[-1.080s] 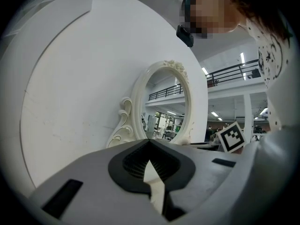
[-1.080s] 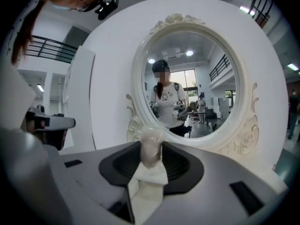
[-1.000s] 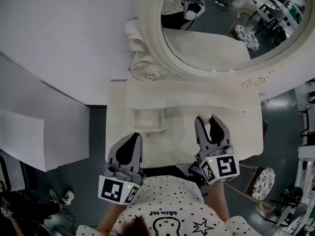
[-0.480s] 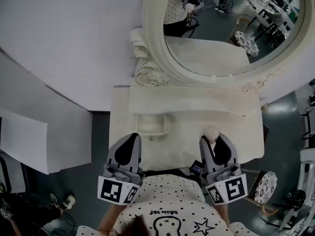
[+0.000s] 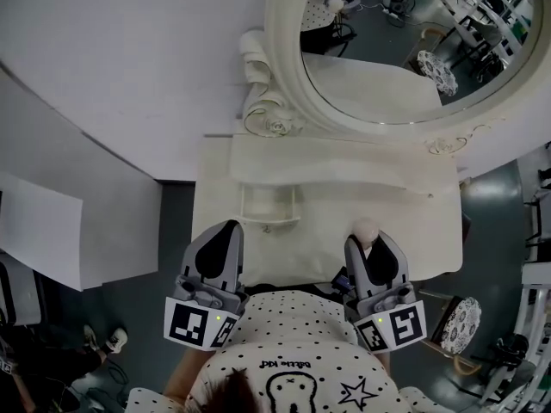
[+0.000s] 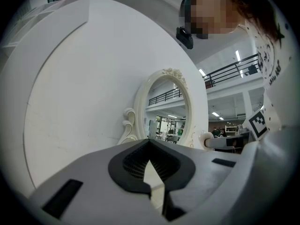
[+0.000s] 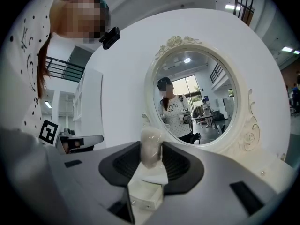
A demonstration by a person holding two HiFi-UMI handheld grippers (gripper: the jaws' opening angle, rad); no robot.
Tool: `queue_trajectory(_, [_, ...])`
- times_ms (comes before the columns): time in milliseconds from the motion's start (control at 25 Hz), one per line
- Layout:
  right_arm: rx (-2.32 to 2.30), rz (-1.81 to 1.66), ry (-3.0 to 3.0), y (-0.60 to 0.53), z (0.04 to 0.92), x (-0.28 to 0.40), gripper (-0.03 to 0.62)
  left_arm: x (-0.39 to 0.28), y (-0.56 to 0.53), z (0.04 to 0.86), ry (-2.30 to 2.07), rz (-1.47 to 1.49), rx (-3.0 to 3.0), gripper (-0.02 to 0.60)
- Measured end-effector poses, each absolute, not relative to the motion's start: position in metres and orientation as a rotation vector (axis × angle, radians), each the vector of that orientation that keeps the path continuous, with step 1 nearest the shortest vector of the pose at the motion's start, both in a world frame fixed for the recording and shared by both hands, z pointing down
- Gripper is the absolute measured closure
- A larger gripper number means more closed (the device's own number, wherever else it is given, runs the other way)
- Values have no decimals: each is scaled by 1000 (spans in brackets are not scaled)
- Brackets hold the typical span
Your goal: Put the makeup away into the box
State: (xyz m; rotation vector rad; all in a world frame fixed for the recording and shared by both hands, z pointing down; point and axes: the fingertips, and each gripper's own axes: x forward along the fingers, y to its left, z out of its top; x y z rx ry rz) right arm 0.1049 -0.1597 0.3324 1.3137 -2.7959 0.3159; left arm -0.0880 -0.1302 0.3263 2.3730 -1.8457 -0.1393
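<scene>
white vanity top (image 5: 314,252); right gripper (image 5: 368,244) jaws clamp makeup piece (image 7: 151,146), seemingly upright; left gripper (image 5: 223,231) jaws together.

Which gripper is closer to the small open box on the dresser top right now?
Left. In the head view the left gripper sits just below the box's left corner, jaws empty. The right gripper, holding a pale makeup sponge, is farther off to the box's right.

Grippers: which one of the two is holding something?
The right gripper: it pinches a pale rounded makeup piece between its jaws. The left gripper is closed with nothing in it.
</scene>
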Motion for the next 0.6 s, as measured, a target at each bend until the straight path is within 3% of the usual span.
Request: queue_trajectory(600, [1335,314,-2773,-153,332,101,448,-91,-121,329,-1847,-135,2359,586])
